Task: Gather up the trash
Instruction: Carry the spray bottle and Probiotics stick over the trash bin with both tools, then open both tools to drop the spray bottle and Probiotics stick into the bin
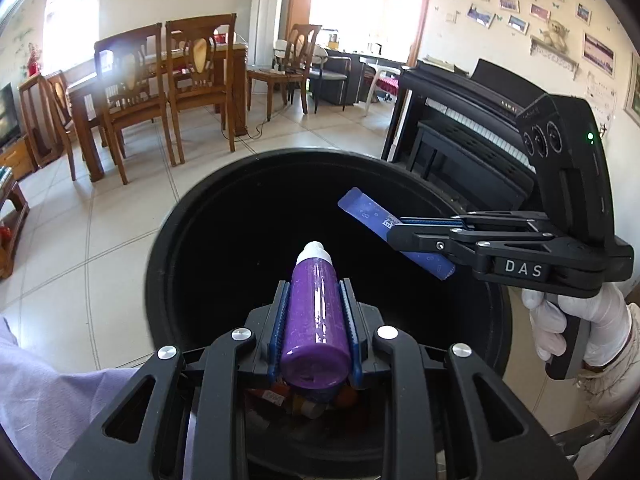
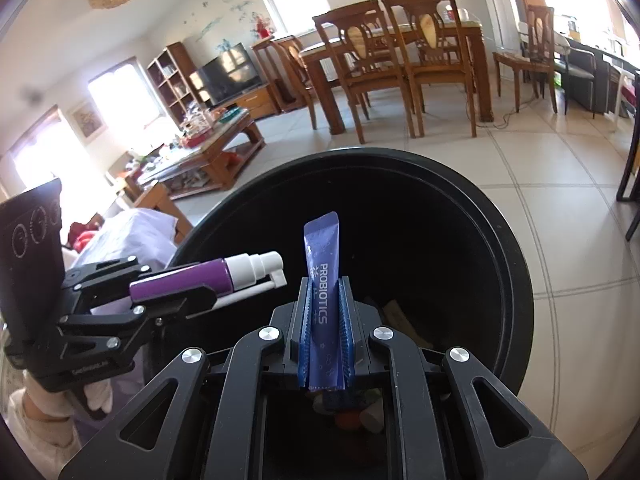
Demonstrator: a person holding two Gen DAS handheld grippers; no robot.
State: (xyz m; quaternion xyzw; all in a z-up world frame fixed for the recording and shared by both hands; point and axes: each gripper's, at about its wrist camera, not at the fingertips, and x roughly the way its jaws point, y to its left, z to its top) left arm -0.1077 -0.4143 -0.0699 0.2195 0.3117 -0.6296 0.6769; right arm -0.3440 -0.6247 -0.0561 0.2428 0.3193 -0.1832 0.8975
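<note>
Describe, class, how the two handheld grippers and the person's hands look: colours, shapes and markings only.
Both the left gripper and the right gripper are matte black linkages with silver rivets, triangular cut-outs and blue ribbed finger pads. The right one bears white "DAS" lettering and a green light. The right hand wears a white glove.

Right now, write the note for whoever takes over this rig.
Left claw: shut on the purple spray bottle, nozzle pointing forward, held over the mouth of the black trash bin.
Right claw: shut on the blue probiotics sachet, also over the bin's opening.
Bin: some trash already lies at the bottom; what it is cannot be made out.
Done: both items picked up and brought above the bin.
Left: open each claw so the bottle and the sachet drop in, probably one at a time, then look for more trash. The low table in the background looks cluttered.
</note>
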